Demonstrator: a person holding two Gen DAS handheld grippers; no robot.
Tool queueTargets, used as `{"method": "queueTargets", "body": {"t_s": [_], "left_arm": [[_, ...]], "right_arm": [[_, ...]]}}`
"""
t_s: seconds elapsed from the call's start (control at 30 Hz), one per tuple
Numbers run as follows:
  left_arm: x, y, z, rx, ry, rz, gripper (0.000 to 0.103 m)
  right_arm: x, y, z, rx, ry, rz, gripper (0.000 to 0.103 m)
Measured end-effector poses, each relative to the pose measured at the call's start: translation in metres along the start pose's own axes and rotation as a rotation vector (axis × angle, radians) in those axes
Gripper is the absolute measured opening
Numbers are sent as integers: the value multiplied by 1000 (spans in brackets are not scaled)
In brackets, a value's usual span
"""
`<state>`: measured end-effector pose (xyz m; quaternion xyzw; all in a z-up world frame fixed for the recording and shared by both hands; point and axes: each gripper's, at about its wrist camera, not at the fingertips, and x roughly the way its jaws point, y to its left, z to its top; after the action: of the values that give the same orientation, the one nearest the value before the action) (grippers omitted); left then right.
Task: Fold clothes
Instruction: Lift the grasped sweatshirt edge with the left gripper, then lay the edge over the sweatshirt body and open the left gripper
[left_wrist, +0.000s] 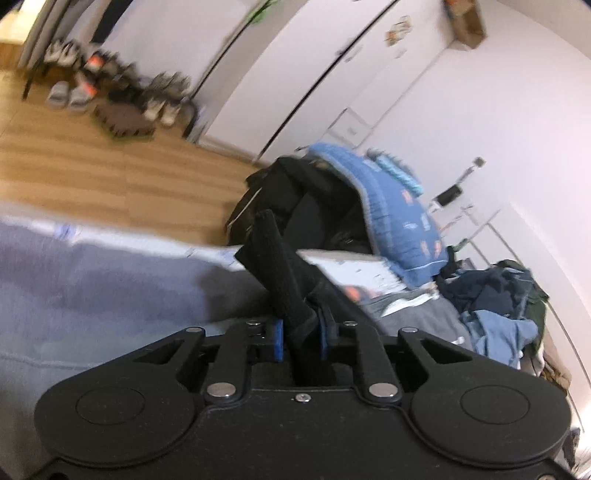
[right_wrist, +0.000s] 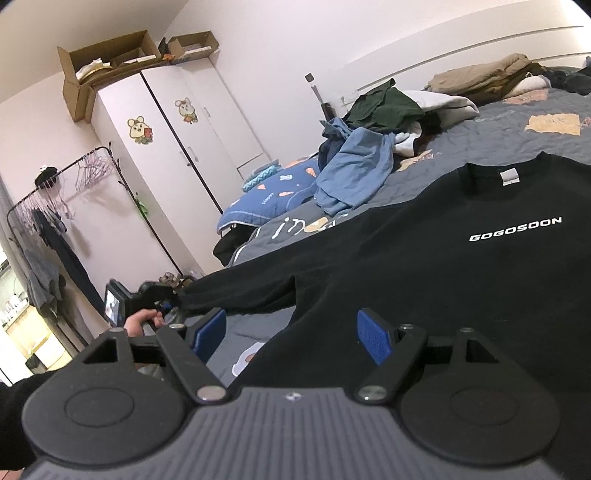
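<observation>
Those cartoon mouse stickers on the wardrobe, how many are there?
2. One mouse sticker sits on the left door of the white wardrobe, the other on the door to its right, slightly higher. Others may be hidden outside this view.

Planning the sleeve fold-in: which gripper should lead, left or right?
Left. The left gripper is already shut on the cuff of the black sweatshirt. The right gripper is open and holds nothing, above the hem.

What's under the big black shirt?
The black sweatshirt lies on the gray quilt. A cartoon patch peeks out by its hem; whatever else lies beneath is covered.
</observation>
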<state>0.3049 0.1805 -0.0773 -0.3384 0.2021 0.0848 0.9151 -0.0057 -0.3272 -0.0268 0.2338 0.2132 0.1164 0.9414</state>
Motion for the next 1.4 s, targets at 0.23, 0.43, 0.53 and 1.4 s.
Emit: {"method": "queueTargets", "body": {"t_s": [0.23, 0.43, 0.53, 1.4], "left_arm": [[-34, -76, -13, 159, -16, -241, 15], [-79, -187, -78, 479, 89, -538, 14], [-104, -234, -128, 627, 167, -662, 14], [-201, -247, -312, 1220, 451, -727, 54]], "right_arm": [[-4, -2, 3, -11, -7, -35, 78], [-8, -12, 6, 8, -5, -97, 78], [-14, -20, 9, 19, -11, -135, 78], [-50, -80, 27, 114, -34, -254, 78]]}}
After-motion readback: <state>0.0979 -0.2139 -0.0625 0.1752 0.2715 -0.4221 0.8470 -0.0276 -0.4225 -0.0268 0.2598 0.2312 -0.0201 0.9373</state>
